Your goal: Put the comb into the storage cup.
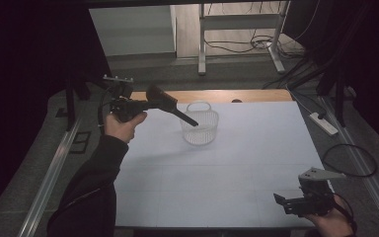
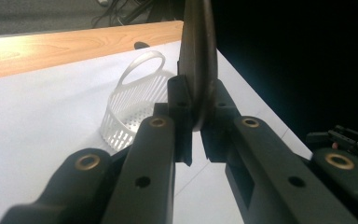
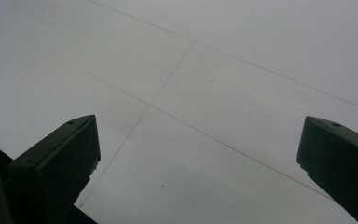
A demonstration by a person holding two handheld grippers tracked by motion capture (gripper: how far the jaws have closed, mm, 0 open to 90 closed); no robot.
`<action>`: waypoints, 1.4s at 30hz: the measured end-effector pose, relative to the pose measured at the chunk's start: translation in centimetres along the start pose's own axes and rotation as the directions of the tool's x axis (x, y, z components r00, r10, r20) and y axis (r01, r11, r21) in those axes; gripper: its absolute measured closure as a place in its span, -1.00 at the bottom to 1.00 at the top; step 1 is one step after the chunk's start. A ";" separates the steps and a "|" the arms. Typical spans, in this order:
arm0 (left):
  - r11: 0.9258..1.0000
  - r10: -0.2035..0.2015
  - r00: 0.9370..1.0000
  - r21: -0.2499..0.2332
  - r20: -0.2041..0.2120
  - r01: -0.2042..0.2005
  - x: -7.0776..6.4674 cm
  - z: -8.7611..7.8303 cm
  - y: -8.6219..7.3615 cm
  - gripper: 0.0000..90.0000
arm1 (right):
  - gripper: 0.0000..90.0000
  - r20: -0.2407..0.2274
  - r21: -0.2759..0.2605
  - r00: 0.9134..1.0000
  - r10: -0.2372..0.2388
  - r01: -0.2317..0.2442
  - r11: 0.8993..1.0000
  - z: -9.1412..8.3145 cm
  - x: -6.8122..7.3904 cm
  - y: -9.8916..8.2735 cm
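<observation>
Dark flat scoop-like utensil, brownish at its broad rounded end and black along its long thin handle, is what we are holding up in the air over the far left part of the white table. In the high view its handle is slanting down to the right, with the tip hanging above the rim of the round, white, slotted plastic basket with a loop handle. We are keeping the left gripper clenched on the broad end; in the left gripper view we are seeing that end edge-on, a thin curved blade pinched between the two black jaws, with the basket standing on the table beyond. Our right gripper is hovering low at the near right corner, its jaws standing wide apart with nothing between them.
</observation>
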State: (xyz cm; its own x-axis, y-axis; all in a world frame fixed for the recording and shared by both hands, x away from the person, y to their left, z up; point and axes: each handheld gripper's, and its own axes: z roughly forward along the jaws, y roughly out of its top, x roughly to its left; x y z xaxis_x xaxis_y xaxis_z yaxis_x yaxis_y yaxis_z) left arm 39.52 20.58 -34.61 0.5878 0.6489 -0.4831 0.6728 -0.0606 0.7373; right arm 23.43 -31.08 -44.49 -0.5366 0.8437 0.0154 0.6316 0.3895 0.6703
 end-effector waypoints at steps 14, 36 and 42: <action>1.000 -0.007 1.000 0.003 -0.019 0.007 0.6 1.9 0.3 0.85 | -0.99 0.000 -0.002 1.000 0.003 -0.003 1.000 -0.1 0.0 -0.1; 1.000 -0.016 0.999 0.014 -0.030 0.016 0.9 4.1 0.2 0.85 | -0.99 0.002 -0.003 1.000 0.013 -0.013 1.000 -0.1 -0.1 -0.1; 1.000 -0.018 0.999 0.015 -0.027 0.019 0.9 4.6 0.1 0.85 | -0.99 0.003 -0.003 1.000 0.011 -0.011 1.000 0.0 -0.1 -0.1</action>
State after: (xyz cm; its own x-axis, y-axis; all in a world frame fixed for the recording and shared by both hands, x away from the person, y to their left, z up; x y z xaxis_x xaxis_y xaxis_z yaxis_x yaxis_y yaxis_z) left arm 42.21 17.67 -37.17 0.5631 0.6700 -0.4837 0.6903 -0.0596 0.7210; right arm 23.41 -31.20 -44.50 -0.5277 0.8492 0.0201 0.6360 0.3793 0.6720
